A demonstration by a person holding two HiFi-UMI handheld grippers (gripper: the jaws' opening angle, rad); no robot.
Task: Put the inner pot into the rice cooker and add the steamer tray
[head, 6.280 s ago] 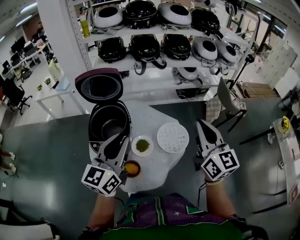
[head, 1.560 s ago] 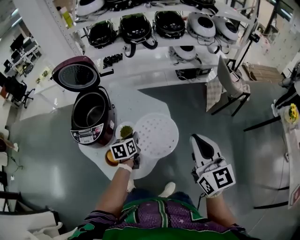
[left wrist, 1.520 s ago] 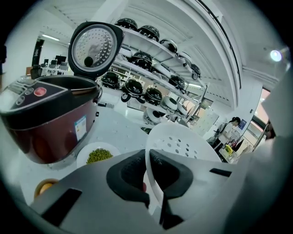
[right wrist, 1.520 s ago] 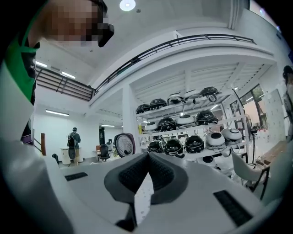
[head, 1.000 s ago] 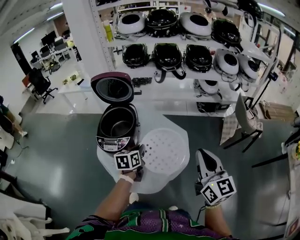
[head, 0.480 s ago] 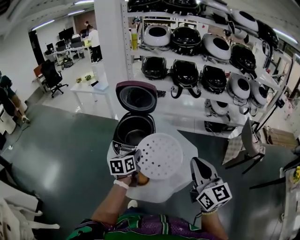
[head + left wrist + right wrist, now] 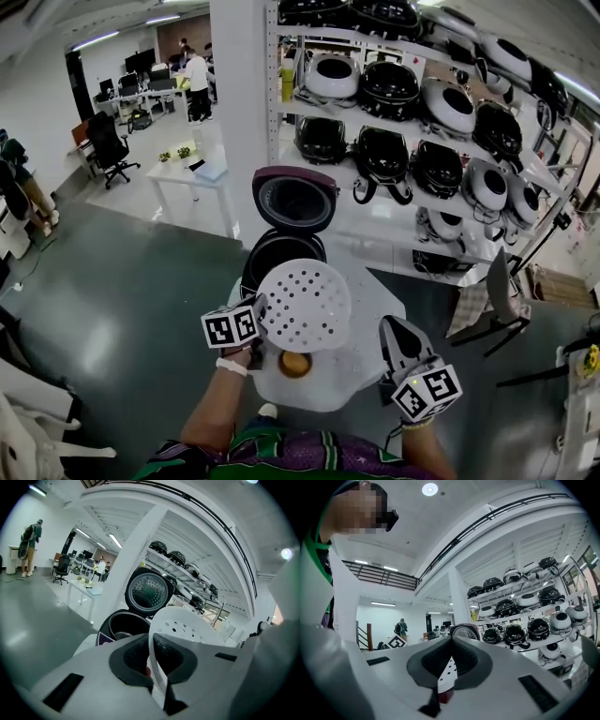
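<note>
My left gripper [image 7: 260, 316] is shut on the rim of the white perforated steamer tray [image 7: 305, 303], which hangs tilted in the air. In the left gripper view the tray's rim [image 7: 158, 670] runs between the dark pads [image 7: 136, 656]. Just beyond it stands the maroon rice cooker [image 7: 273, 251] with its lid [image 7: 295, 199] raised; the tray hides the front of its opening. The cooker's dark well [image 7: 123, 629] shows past the jaws. My right gripper [image 7: 394, 330] hovers by the table's right side, shut with nothing in it [image 7: 451, 657].
The small round white table [image 7: 342, 380] carries a little bowl of orange stuff [image 7: 295, 364]. Behind it, white shelves [image 7: 422, 141] hold several rice cookers, next to a white pillar [image 7: 239, 94]. A chair [image 7: 487, 300] stands at the right. People are at desks far left.
The left gripper has carried the tray up off the table and toward the cooker, so it now overlaps the cooker's opening. The right gripper stayed shut and drifted along beside the table.
</note>
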